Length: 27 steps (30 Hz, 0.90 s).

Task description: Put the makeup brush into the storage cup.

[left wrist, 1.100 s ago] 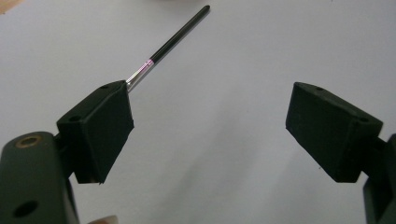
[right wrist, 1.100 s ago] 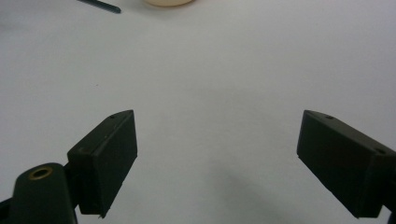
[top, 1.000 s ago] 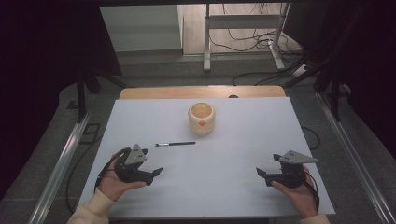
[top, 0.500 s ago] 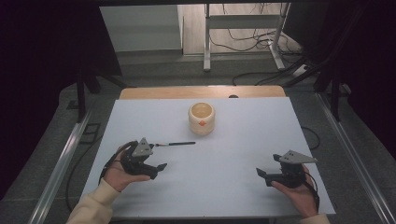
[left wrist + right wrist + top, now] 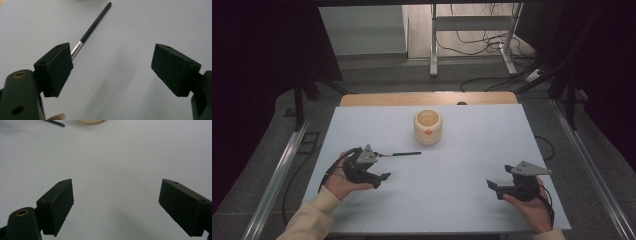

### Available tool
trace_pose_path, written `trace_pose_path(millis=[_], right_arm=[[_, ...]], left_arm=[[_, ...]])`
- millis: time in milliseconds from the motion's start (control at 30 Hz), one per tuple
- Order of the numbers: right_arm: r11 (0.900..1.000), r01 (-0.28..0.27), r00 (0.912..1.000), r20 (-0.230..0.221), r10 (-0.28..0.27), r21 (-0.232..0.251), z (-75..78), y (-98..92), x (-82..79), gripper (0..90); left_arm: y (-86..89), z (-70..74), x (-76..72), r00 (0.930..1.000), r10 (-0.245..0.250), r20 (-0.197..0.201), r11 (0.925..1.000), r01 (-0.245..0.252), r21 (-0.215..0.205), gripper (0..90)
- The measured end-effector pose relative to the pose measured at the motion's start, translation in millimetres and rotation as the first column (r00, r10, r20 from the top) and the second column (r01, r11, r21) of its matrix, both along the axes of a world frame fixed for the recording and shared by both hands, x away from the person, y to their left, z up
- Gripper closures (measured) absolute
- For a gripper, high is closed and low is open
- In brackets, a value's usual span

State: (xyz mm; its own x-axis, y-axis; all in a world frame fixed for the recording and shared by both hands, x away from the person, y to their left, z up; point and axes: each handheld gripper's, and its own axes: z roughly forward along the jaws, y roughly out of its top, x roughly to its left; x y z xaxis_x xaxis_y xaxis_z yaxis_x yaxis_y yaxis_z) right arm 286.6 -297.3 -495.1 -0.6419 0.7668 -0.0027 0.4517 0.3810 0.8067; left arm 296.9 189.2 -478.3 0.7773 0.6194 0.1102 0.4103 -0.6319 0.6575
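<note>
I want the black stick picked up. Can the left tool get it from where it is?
Probably yes. The left tool is open, close beside the black stick, which lies flat on the bare white table with nothing around it.

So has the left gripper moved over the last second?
Yes. The left gripper has gone forward and right, closing on the brush, which lies where it was, near the cup.

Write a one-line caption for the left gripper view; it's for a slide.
Left gripper open above white table, thin black brush beside one jaw.
</note>
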Motion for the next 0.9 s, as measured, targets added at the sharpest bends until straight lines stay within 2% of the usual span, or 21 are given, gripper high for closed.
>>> trace_pose_path(millis=[267,900], right_arm=[[1.0,0.0,1.0,0.0,0.0,0.001,-0.1,-0.1,0.0,12.8],[1.0,-0.002,1.0,0.0,0.002,0.0,-0.3,0.2,0.1,12.8]], left_arm=[[-3.7,3.1,7.2,1.0,-0.005,-0.003,0.9999,0.005,0.015,18.0],[-4.9,4.2,30.7,0.9985,-0.036,-0.041,0.9988,0.038,0.03,18.1]])
